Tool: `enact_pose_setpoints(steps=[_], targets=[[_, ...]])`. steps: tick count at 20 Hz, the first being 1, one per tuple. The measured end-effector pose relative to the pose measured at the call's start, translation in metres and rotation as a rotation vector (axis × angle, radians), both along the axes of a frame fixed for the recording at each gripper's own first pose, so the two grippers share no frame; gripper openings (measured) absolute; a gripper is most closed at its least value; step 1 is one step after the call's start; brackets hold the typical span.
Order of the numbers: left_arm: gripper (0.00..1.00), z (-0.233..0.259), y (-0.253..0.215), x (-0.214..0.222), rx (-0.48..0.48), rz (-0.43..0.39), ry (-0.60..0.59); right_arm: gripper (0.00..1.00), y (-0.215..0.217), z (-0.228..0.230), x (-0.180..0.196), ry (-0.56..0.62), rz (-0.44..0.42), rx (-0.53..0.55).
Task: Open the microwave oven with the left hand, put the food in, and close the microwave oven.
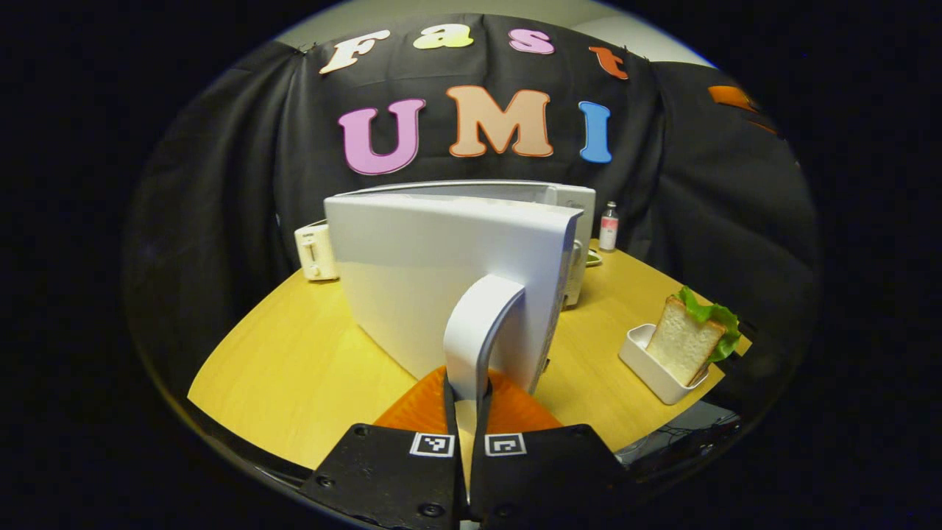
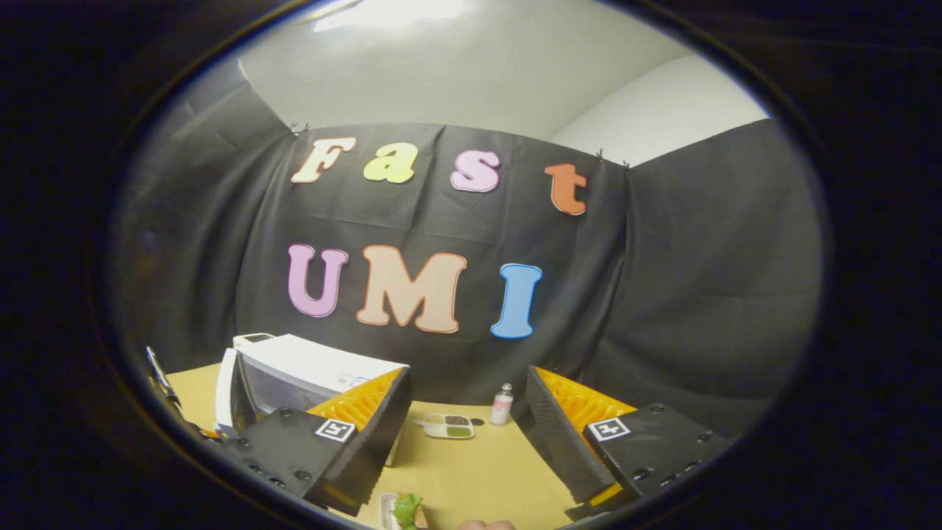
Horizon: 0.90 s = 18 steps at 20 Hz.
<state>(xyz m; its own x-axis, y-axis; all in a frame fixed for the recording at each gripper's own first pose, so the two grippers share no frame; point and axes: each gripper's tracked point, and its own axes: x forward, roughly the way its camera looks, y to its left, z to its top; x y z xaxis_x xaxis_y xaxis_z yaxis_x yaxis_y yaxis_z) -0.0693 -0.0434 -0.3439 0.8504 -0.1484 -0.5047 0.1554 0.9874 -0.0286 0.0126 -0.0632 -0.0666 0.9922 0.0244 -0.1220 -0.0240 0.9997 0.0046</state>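
The white microwave (image 1: pixel 570 202) stands at the back of the table with its door (image 1: pixel 434 272) swung wide toward me. My left gripper (image 1: pixel 469 394) is shut on the door's curved white handle (image 1: pixel 482 324), one finger on each side. The food is a sandwich (image 1: pixel 688 338) of white bread and lettuce, upright in a small white tray (image 1: pixel 647 368) at the table's right edge. In the right gripper view, my right gripper (image 2: pixel 464 442) is open and holds nothing. It hovers above the sandwich (image 2: pixel 406 509), whose lettuce peeks in at the bottom. The open microwave (image 2: pixel 309 372) lies to its left.
A white toaster (image 1: pixel 316 252) sits behind the door on the left. A small bottle (image 1: pixel 608 227) and a little divided dish (image 2: pixel 447 425) stand right of the microwave near the black cloth wall. The wooden table (image 1: pixel 294 368) ends in a curved front edge.
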Motion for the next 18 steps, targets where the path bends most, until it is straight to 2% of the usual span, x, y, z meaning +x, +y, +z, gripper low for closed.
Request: enact_pose_setpoints(steps=[7,8,13,16,18], targets=[[0.01,-0.004,0.108,-0.03,0.035,0.136,0.053,0.97,0.046,-0.004,-0.021,-0.011,0.046,0.013],[0.01,-0.003,0.117,-0.032,-0.008,0.144,0.049,0.98,0.052,-0.001,-0.025,-0.031,0.055,0.02],[0.01,0.0,0.149,-0.032,-0.119,0.173,0.035,0.97,0.056,-0.013,-0.035,-0.046,0.047,0.012],[0.01,-0.003,0.149,-0.029,-0.108,0.143,0.017,0.98,0.061,-0.035,-0.036,-0.001,0.061,0.007],[0.06,-0.004,0.15,-0.031,-0.13,0.148,0.046,0.97,0.064,-0.048,-0.036,0.024,0.066,0.008]])
